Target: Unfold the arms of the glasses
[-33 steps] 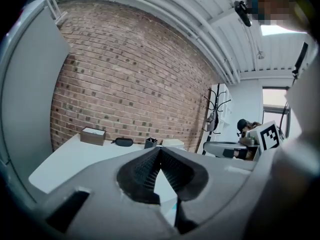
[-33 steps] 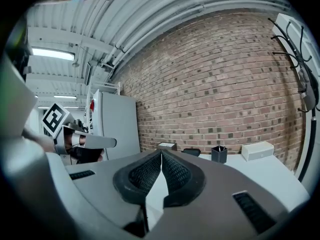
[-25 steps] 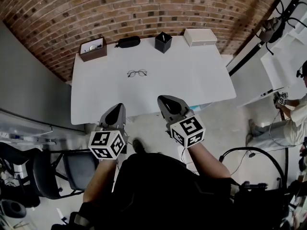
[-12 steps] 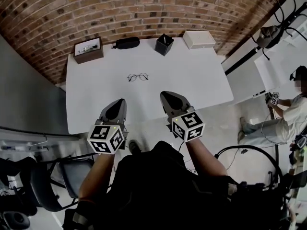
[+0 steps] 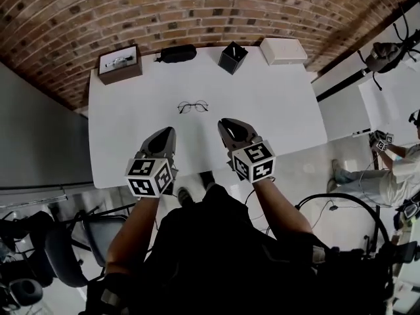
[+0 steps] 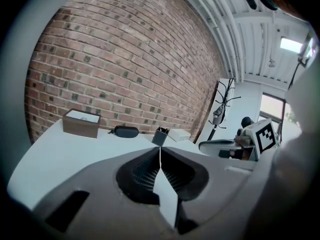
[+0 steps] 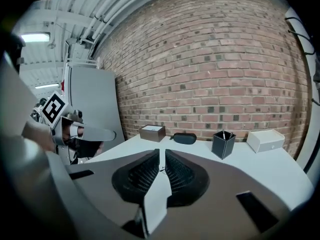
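L gripper (image 5: 165, 134): jaws together, nothing btwn them. R gripper (image 5: 228, 125): same, closed tight & empty. Both hover over the near edge of the white worktop (image 5: 282, 110). The glasses (image 5: 193, 106) lie mid-worktop, at 1 o'clock from L gripper, 11 o'clock from R, apart from both. Far row at 12 o'clock: brown box (image 5: 119, 63), black case (image 5: 176, 53), pen holder (image 5: 232, 58), white box (image 5: 283, 50).

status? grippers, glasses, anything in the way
Left gripper and right gripper both shut, empty, above near edge of table. Glasses untouched mid-table, ahead of both. Nothing lies between.
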Motion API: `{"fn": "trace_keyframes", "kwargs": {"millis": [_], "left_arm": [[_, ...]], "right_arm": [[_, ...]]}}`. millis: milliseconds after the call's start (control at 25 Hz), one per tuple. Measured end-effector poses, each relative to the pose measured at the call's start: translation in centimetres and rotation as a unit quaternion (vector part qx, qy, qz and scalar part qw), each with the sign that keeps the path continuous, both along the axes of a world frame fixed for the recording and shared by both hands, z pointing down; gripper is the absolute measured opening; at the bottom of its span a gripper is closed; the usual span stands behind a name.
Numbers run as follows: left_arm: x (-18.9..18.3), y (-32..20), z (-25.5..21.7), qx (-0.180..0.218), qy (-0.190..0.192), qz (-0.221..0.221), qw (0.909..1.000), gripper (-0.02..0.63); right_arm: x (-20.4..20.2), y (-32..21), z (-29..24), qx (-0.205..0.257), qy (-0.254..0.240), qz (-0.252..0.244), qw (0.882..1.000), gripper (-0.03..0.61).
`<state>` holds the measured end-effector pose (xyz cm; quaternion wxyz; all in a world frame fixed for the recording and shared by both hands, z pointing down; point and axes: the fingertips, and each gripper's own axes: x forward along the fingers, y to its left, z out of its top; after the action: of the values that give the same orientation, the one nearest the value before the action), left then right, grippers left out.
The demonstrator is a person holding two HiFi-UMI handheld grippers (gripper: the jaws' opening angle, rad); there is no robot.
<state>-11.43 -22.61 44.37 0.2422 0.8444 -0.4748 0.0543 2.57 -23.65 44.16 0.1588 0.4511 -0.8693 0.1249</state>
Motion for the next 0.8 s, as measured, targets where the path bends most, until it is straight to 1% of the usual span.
{"fn": "trace_keyframes", "kwargs": {"millis": [120,320,400,480,600,800], "left_arm": [[0.3,-2.0,1.1,-0.011,-0.002,-0.002,0.9999,0.012],[0.6,-5.1,4.6,-0.045,-0.038,-0.007,0.9983,0.012],[0.8,-6.1,6.3,-0.06,-0.043,-0.009,0.9972,0.012],[1.0,-7.1,8.1,-0.077,-0.049,-0.007,0.9958,0.012],[1.5,-8.5,10.8,-0.094,-0.074,-0.002,0.9928,0.012],[1.9,-10.2,14.1,-0.119,-0.085,-0.005,0.9892,0.015]], "right_arm": [[-0.1,-2.1,1.7,-0.015,0.001,-0.016,1.0,0.009],[0.2,-5.3,5.3,-0.048,0.019,-0.032,0.998,0.009],[0.4,-6.3,6.9,-0.06,0.027,-0.037,0.997,0.009],[0.4,-7.3,8.2,-0.068,0.033,-0.041,0.996,0.009],[0.2,-8.5,9.9,-0.081,0.043,-0.047,0.995,0.009],[-0.1,-9.7,13.7,-0.117,0.061,-0.064,0.989,0.011]]}}
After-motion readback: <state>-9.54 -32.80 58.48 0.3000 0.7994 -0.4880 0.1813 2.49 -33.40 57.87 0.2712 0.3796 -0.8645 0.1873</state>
